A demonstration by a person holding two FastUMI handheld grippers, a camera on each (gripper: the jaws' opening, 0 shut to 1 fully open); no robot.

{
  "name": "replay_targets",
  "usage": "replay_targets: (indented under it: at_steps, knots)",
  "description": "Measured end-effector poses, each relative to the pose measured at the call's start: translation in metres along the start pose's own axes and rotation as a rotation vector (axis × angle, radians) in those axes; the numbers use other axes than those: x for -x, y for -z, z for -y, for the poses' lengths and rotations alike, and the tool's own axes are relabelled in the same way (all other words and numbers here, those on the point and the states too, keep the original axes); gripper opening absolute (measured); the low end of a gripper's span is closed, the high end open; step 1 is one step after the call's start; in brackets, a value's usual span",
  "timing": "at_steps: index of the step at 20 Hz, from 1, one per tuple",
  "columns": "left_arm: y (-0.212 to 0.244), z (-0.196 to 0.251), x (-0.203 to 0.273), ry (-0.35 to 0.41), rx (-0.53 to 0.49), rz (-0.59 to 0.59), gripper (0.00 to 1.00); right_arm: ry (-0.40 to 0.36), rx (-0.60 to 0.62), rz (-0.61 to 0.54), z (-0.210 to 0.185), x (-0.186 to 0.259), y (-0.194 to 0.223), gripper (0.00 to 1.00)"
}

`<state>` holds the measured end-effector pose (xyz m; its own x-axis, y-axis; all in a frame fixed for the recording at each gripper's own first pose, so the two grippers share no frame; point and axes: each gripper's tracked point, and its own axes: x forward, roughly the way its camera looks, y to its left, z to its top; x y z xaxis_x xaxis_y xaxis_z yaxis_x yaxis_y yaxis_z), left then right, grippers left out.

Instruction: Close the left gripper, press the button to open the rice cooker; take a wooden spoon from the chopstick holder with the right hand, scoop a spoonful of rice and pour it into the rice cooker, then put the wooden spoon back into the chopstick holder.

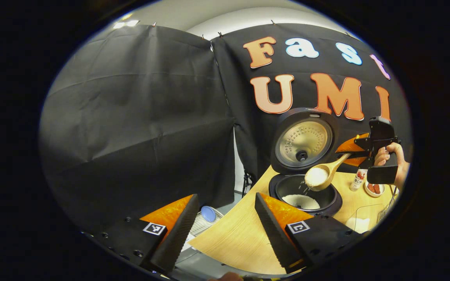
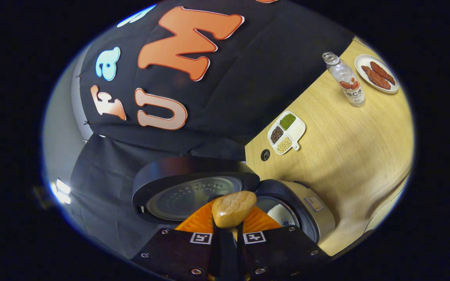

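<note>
The rice cooker (image 1: 305, 187) is standing open at the far right of the worktop (image 1: 240, 234), lid upright, with rice already lying in the inner pot. The right gripper (image 1: 356, 153) is holding the wooden spoon (image 1: 320, 175) by the handle end, jaws clamped narrow on it, the bowl tilting over the pot and grains falling. The left gripper (image 1: 223, 230) is hanging near the worktop's left edge, jaws standing wide and holding nothing. In my judgement, the spoon is light, stiff and smooth, so it is liable to swivel in the grip; a hold along the handle is giving reach. The rice is loose and spills readily, so tipping is calling for care.
</note>
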<state>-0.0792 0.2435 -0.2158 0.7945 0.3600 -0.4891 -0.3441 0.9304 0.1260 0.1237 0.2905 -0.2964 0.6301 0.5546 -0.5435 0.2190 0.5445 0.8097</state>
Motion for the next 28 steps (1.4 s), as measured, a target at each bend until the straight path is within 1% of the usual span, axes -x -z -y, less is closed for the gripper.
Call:
replay_targets:
  at_steps: [1, 2, 5, 6, 7, 9, 10, 12, 14, 18, 23, 28]
  knots:
    - [0.0, -0.001, 0.0, -0.003, -0.003, 0.001, 0.97, 0.006, 0.023, 0.0, -0.001, 0.0, -0.002, 0.15]
    - [-0.001, -0.002, 0.0, -0.007, -0.006, 0.001, 0.95, 0.013, 0.045, 0.004, -0.001, -0.002, -0.003, 0.15]
    - [0.001, -0.003, 0.0, -0.012, 0.002, -0.004, 0.95, 0.031, 0.116, 0.014, -0.004, -0.005, -0.006, 0.15]
    - [0.002, -0.004, 0.0, -0.013, 0.007, -0.008, 0.97, 0.034, 0.133, 0.017, -0.003, -0.004, -0.007, 0.14]
    - [0.003, -0.003, 0.0, -0.013, 0.01, -0.01, 0.97, 0.034, 0.149, 0.02, -0.005, -0.003, -0.009, 0.15]
    - [0.002, -0.005, 0.001, -0.016, 0.009, -0.008, 0.97, 0.024, 0.155, 0.017, -0.011, -0.006, -0.01, 0.15]
    - [0.003, -0.005, 0.0, -0.017, 0.006, -0.007, 0.95, 0.018, 0.14, 0.012, -0.016, -0.004, -0.01, 0.15]
    - [0.003, -0.006, 0.0, -0.018, 0.0, -0.012, 0.95, -0.001, 0.127, 0.009, -0.025, -0.003, -0.009, 0.15]
    - [0.003, -0.007, 0.001, -0.017, -0.004, -0.011, 0.95, -0.006, 0.15, 0.021, -0.031, 0.001, -0.012, 0.15]
    - [-0.001, -0.008, 0.001, -0.014, -0.012, -0.001, 0.95, 0.006, 0.265, 0.039, -0.042, 0.003, -0.015, 0.15]
    - [-0.001, -0.005, 0.001, -0.004, -0.009, 0.001, 0.95, -0.001, 0.4, 0.062, -0.054, 0.008, -0.014, 0.15]
    - [0.001, -0.009, 0.004, -0.011, -0.003, -0.002, 0.95, -0.007, 0.494, 0.072, -0.066, 0.01, -0.009, 0.15]
